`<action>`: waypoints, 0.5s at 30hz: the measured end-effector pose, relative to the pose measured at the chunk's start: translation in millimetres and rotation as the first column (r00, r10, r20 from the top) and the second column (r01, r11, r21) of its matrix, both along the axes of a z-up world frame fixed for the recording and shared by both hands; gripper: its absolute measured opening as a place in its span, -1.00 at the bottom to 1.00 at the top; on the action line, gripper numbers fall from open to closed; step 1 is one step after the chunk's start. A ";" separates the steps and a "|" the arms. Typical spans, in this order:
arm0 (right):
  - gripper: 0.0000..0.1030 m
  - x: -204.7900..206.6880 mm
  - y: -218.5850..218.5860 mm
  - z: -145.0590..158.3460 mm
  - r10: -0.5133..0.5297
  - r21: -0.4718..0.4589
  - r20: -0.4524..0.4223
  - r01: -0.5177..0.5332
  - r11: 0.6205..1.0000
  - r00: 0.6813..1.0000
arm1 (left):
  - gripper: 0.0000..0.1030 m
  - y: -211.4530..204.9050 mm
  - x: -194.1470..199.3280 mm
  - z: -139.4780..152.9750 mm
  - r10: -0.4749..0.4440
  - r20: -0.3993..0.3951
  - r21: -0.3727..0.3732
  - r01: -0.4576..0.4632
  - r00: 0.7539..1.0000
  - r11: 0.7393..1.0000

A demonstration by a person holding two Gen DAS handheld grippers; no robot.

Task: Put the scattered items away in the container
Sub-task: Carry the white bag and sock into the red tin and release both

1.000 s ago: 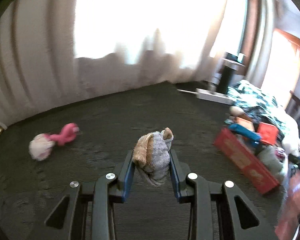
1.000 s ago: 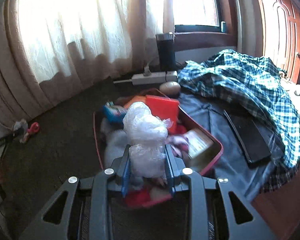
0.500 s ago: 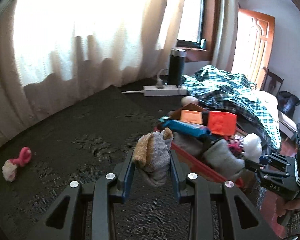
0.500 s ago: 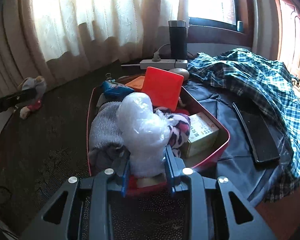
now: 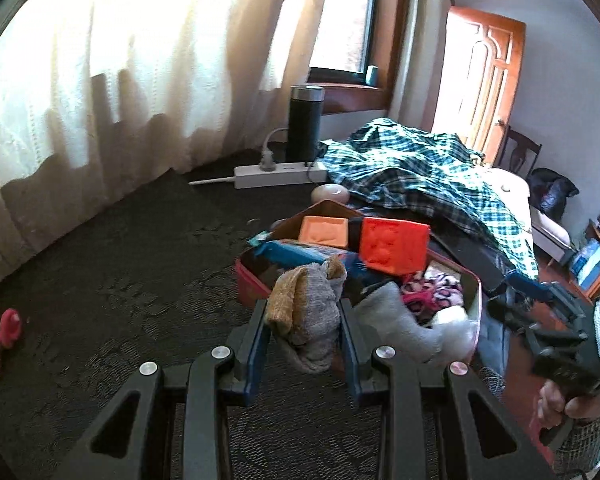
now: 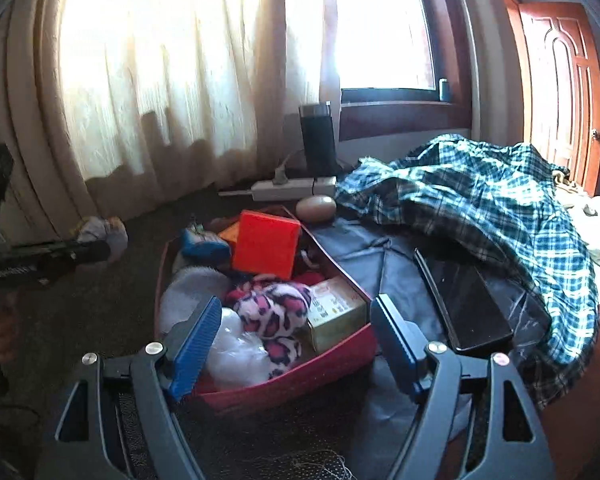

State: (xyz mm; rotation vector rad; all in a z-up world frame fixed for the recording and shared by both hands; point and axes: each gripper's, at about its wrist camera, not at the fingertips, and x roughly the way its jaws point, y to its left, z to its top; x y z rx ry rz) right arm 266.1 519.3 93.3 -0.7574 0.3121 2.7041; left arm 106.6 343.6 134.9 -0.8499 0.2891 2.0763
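Note:
My left gripper [image 5: 305, 312] is shut on a grey and tan sock [image 5: 308, 312], held just before the near left corner of the red box [image 5: 249, 284]. My right gripper [image 6: 296, 340] is open and empty over the box's near edge [image 6: 300, 376]. A crumpled clear plastic bag [image 6: 236, 352] lies in the box below the right gripper, beside a pink leopard cloth [image 6: 272, 312], a grey sock [image 6: 188, 292], an orange-red block [image 6: 266, 248] and a small carton [image 6: 336, 312]. The left gripper with its sock shows at the left of the right wrist view [image 6: 104, 236].
A pink and white toy [image 5: 0, 340] lies on the dark carpet far left. A plaid shirt [image 6: 480, 200], a black flat case [image 6: 468, 304], a power strip [image 6: 288, 190], a black cylinder [image 6: 318, 140] and curtains stand behind the box.
My right gripper opened and let the plastic bag drop into the box. My left gripper swung right with the sock and came close to the box.

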 end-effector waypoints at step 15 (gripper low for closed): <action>0.55 -17.7 4.7 -28.1 -0.014 0.023 0.105 0.012 1.000 0.994 | -0.34 63.0 12.0 -7.7 -0.160 0.064 0.001 0.160 0.985 0.987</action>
